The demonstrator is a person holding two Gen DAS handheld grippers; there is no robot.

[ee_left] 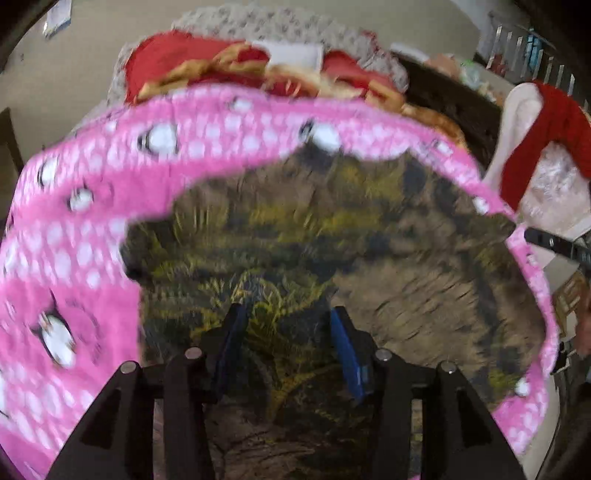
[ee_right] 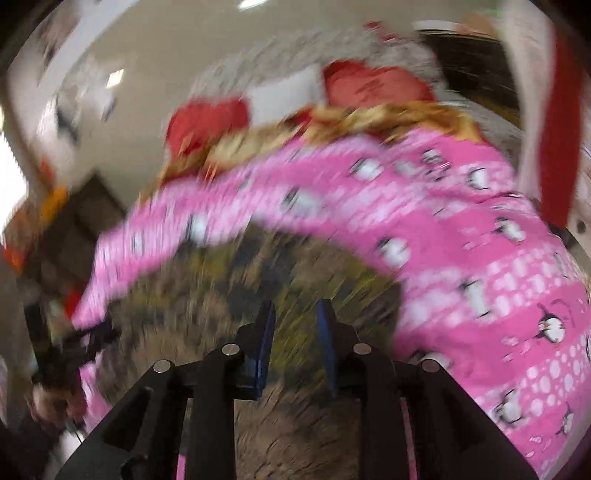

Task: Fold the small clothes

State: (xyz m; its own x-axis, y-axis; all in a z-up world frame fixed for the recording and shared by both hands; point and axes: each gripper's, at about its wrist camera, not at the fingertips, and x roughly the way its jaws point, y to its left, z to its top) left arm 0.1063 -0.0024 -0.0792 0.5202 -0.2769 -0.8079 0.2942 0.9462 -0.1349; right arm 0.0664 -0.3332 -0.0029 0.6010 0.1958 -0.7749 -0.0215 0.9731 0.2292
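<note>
Left hand-held gripper (ee_left: 288,332): jaws apart, blue pads bare, nothing between them, over a dark green-and-brown patterned cloth (ee_left: 332,229). Right hand-held gripper (ee_right: 295,332): jaws narrowly parted, likewise empty, over the same cloth. Pink garment (ee_left: 74,221): fleece-like, white dots in bands, penguin figures; lies spread on the cloth, curving round both grippers from one side across the far edge to the other. Both views blurred. Beyond it: heap of red and gold clothes (ee_left: 236,70), then a grey knitted blanket (ee_left: 258,26).
</note>
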